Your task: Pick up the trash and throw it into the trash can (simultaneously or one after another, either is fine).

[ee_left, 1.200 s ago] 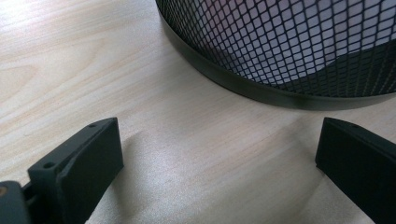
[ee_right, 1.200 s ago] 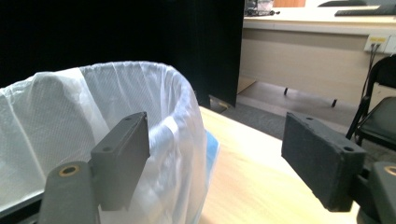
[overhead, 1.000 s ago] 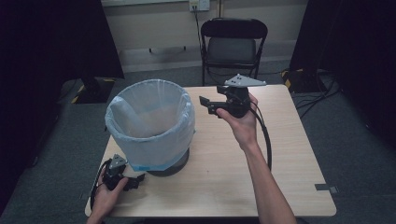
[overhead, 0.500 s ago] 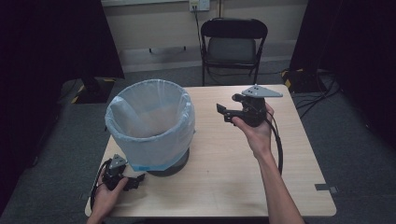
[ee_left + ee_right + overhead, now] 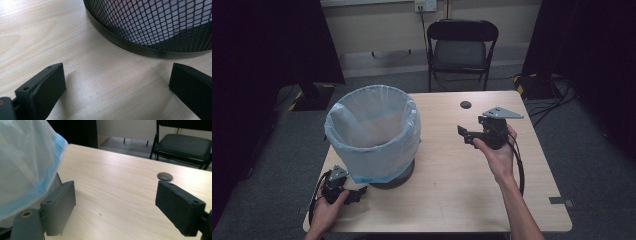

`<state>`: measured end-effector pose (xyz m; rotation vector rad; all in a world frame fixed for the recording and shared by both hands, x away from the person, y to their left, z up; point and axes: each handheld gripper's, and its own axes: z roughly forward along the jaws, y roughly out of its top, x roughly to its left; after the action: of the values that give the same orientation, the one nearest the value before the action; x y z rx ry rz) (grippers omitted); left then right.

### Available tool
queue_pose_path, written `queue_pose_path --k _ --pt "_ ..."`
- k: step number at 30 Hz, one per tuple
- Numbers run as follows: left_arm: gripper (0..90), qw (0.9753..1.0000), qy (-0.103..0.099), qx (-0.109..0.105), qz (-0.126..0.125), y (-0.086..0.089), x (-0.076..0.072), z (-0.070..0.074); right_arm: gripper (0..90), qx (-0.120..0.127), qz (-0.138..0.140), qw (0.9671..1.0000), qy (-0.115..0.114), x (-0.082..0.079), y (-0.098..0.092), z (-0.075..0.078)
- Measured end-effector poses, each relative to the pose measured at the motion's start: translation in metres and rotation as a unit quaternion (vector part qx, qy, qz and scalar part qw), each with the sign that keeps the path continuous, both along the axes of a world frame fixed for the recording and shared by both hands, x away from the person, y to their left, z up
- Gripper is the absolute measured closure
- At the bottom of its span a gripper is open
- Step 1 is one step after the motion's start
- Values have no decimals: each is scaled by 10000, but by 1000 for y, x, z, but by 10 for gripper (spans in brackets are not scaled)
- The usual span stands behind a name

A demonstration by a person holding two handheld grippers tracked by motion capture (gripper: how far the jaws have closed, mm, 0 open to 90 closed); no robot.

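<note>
text: none readable | labels: none | numbers: none

gripper (image 5: 117, 85) spread wide near mesh bin (image 5: 160, 22).

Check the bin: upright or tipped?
Upright. The bin stands on its base on the table, bag-lined mouth facing up.

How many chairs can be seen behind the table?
1. A black folding chair stands on the floor just beyond the table's far edge, facing it. Dark curtains at both sides may hide others.
</note>
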<state>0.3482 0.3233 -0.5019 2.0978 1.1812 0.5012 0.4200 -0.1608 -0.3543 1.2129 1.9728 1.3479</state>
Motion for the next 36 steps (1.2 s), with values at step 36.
queue_pose_path --k 36 --pt "2 10000 0 0 0 0 0 0 173 -822 -987 9830 1312 -42 -71 -133"
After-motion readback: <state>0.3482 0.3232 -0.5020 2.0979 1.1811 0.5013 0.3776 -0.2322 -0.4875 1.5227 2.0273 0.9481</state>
